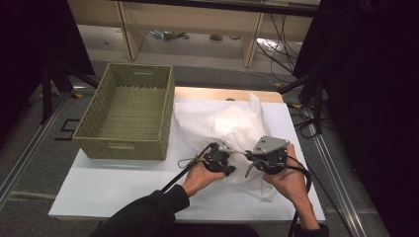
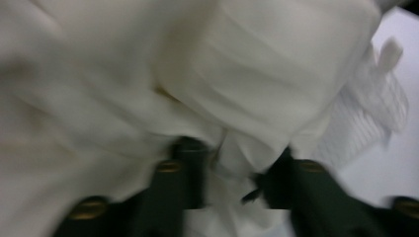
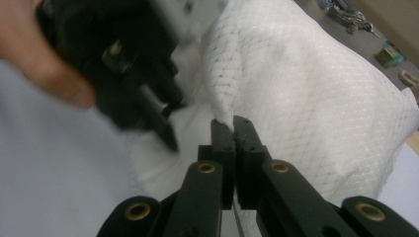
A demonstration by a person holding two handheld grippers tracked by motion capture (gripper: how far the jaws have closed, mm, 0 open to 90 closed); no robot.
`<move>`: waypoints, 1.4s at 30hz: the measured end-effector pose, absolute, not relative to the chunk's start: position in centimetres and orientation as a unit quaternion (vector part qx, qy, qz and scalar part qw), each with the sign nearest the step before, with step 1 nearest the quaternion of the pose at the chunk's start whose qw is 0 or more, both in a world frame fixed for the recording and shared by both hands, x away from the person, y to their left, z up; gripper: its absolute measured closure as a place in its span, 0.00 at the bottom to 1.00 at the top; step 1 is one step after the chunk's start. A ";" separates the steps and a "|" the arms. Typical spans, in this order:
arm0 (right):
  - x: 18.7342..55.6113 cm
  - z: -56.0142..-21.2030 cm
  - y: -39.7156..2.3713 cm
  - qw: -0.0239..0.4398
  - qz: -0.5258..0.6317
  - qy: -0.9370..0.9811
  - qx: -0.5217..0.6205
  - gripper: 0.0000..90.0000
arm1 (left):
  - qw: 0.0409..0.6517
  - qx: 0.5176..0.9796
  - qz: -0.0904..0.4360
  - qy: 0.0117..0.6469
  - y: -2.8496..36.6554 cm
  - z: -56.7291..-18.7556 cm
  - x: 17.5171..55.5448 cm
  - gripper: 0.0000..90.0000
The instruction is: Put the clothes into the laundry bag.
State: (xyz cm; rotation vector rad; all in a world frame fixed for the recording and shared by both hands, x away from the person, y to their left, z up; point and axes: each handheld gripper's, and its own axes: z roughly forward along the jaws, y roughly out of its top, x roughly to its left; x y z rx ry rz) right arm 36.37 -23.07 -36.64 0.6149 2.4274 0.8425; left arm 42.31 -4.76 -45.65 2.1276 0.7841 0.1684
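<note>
A white fabric bundle (image 1: 222,123) with a dotted, quilted-looking outer layer lies on the white table board (image 1: 113,185), right of centre. Both grippers work at its near edge. In the left gripper view my left gripper (image 2: 234,173) has a bunched wad of the white fabric (image 2: 257,74) between its jaws, and folds run into the gap. My right gripper (image 3: 233,123) is shut on a thin raised fold of the quilted layer (image 3: 296,89). The high view shows the left gripper (image 1: 225,148) and right gripper (image 1: 253,154) close together, each held by a hand.
An empty green woven basket (image 1: 129,112) stands at the board's back left, touching the bundle's left side. Black stands and cables (image 1: 306,98) crowd the floor to the right. A wooden shelf frame (image 1: 192,24) runs along the back.
</note>
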 end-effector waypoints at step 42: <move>36.6 -37.3 -23.9 0.230 0.301 0.891 0.250 1.00 | 0.453 0.796 0.096 0.391 -7.7 -45.7 46.1 0.95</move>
